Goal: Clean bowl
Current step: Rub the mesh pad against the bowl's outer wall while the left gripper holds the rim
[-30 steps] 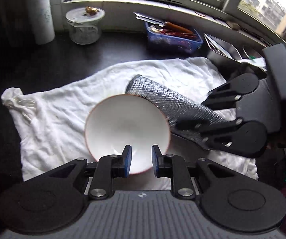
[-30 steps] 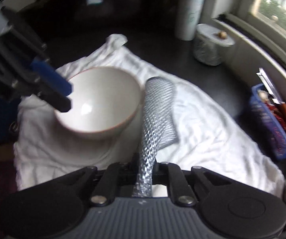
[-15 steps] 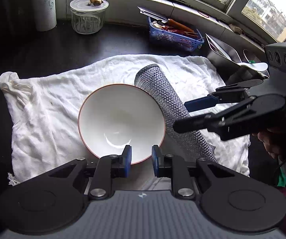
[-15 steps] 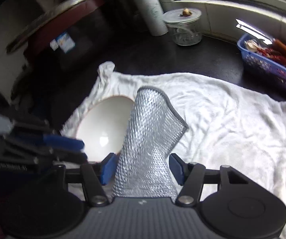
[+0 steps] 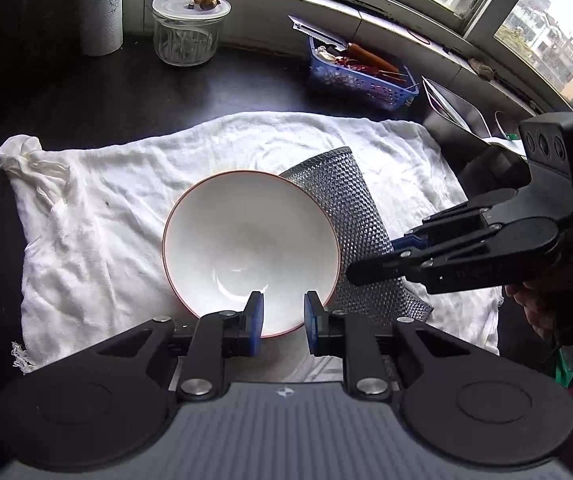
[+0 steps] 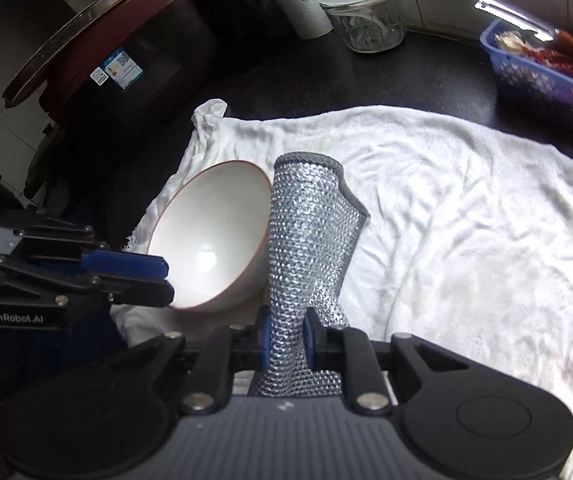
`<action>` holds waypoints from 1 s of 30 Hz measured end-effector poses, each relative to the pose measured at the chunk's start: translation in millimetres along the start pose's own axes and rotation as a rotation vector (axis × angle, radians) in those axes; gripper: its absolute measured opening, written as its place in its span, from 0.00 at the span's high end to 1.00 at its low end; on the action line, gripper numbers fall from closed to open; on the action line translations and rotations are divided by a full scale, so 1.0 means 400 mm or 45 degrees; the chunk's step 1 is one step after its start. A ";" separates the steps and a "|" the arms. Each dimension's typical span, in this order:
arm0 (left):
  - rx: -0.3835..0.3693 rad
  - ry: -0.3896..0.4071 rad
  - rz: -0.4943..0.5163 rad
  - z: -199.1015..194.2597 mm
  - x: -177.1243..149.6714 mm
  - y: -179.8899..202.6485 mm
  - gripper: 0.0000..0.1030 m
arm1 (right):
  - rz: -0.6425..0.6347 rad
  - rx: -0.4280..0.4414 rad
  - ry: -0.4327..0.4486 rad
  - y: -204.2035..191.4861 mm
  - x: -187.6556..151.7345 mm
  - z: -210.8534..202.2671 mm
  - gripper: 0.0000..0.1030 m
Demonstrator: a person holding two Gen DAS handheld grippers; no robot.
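Observation:
A white bowl [image 5: 246,240] with a thin red rim is tilted up on a white towel [image 5: 106,200]. My left gripper [image 5: 283,314] is shut on its near rim; in the right wrist view one blue pad lies inside the bowl [image 6: 210,240] and the other finger under it. A silver mesh scrubbing cloth [image 5: 346,208] leans against the bowl's right side. My right gripper [image 6: 286,332] has its jaws closing, and the blue pads pinch the lower end of the mesh cloth [image 6: 306,232]. From the left wrist view the right gripper [image 5: 374,260] comes in from the right.
On the dark counter behind the towel stand a paper roll [image 5: 100,8], a lidded glass jar [image 5: 186,28] and a blue basket [image 5: 362,76] of utensils under the window. A metal tray [image 5: 454,108] lies at the right. A person's hand [image 5: 546,300] holds the right gripper.
The right gripper let go of the mesh cloth with its jaws wide, rolled, and has closed on it again. The left gripper kept hold of the bowl.

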State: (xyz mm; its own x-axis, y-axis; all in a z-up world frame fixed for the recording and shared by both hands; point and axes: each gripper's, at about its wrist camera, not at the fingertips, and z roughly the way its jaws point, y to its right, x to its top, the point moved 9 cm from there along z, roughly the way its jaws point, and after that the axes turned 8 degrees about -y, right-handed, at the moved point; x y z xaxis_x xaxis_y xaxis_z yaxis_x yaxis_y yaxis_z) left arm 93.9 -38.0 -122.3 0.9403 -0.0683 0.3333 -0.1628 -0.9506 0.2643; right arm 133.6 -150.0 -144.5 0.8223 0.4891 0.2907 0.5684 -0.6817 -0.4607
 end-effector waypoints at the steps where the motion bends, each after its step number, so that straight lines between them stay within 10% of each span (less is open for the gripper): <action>1: -0.002 0.002 0.000 0.000 0.001 0.001 0.81 | -0.007 -0.012 0.018 0.000 0.002 -0.008 0.93; 11: 0.017 0.024 -0.054 -0.008 -0.001 -0.022 0.81 | -0.255 -0.593 0.260 0.057 0.109 -0.273 0.96; 19: 0.057 0.017 -0.001 -0.003 -0.009 0.000 0.81 | 0.063 0.004 -0.037 0.024 0.035 0.017 0.96; 30: 0.070 -0.003 0.107 0.007 -0.019 0.012 0.81 | 0.139 0.108 -0.025 0.023 0.047 0.041 0.93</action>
State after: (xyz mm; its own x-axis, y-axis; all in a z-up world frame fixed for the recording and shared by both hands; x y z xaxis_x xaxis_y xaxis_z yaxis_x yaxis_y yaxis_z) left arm 86.6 -42.6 -126.0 0.9248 -0.1490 0.3502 -0.2243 -0.9568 0.1852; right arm 153.7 -138.2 -156.9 0.8778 0.4259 0.2191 0.4709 -0.6834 -0.5579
